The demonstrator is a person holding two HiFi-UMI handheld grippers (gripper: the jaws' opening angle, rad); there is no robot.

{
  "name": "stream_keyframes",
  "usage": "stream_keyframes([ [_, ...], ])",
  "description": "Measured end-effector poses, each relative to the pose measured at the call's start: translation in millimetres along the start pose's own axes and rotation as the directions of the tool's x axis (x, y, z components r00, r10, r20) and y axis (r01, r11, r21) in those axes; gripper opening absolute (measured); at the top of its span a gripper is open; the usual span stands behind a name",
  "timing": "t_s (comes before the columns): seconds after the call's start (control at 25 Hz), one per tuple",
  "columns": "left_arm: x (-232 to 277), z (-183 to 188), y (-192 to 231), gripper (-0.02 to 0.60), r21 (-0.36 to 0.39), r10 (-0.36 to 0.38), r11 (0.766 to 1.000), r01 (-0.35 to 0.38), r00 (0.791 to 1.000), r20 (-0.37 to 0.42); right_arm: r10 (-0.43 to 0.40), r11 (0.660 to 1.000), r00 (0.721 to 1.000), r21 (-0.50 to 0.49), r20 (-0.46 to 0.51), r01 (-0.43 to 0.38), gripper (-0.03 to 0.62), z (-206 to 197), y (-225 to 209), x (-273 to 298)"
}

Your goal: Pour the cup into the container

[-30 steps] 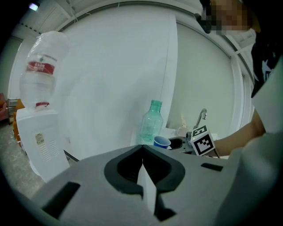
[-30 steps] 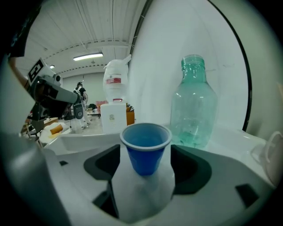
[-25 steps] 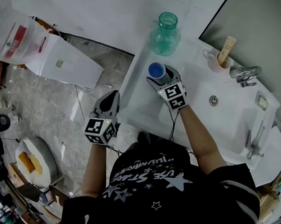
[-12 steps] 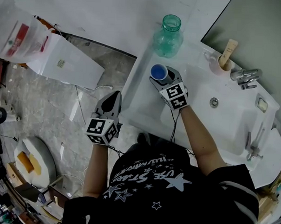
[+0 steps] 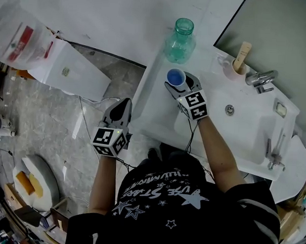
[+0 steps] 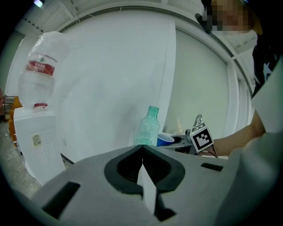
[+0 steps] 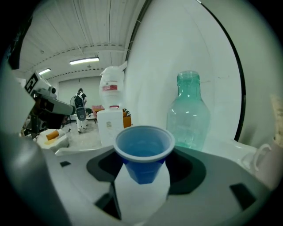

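Just beside the translucent green plastic bottle (image 5: 180, 42), right gripper (image 5: 179, 81) jaws, having just been closing, pinch the thin blue plastic cup (image 5: 175, 76) low on its wall, which looks light and squashy, so squeeze gently; left gripper (image 5: 123, 103) jaws pressed together, empty.

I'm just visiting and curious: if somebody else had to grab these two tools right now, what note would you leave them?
Right gripper: jaws have just been closing and now clamp the blue cup, which is upright.
Left gripper: shut, empty, held off the edge of the sink counter.
Green-tinted bottle: stands uncapped on the counter, just beyond the cup.
Done: cup gripped.
Left: bring the cup over the bottle's neck and tip it in; pouring has not started.
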State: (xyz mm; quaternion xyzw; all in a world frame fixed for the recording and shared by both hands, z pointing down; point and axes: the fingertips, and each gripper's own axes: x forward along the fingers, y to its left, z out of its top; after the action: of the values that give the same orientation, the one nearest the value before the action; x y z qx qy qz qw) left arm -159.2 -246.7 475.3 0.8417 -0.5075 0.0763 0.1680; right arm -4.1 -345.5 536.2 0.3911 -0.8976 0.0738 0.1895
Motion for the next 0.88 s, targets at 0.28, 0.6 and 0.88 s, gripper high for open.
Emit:
stream_keyframes([
  [0.28, -0.6, 20.4, -13.6, 0.012, 0.042, -0.056, 0.998, 0.054, 0.998, 0.032, -0.030, 0.999, 0.999, 0.033, 0.028, 0.029, 0.296, 26.1, -5.2, -29.9],
  [0.6, 6.7, 47.1, -29.1, 0.011, 0.083, -0.104, 0.991, 0.100, 0.993, 0.047, -0.075, 0.996, 0.996, 0.047, 0.038, 0.073, 0.296, 65.5, -21.7, -63.0],
  [0.88, 20.2, 70.0, -37.1, 0.012, 0.100, -0.122, 0.988, 0.115, 0.991, 0.063, -0.107, 0.993, 0.993, 0.045, 0.050, 0.105, 0.296, 96.6, -42.3, -81.1],
])
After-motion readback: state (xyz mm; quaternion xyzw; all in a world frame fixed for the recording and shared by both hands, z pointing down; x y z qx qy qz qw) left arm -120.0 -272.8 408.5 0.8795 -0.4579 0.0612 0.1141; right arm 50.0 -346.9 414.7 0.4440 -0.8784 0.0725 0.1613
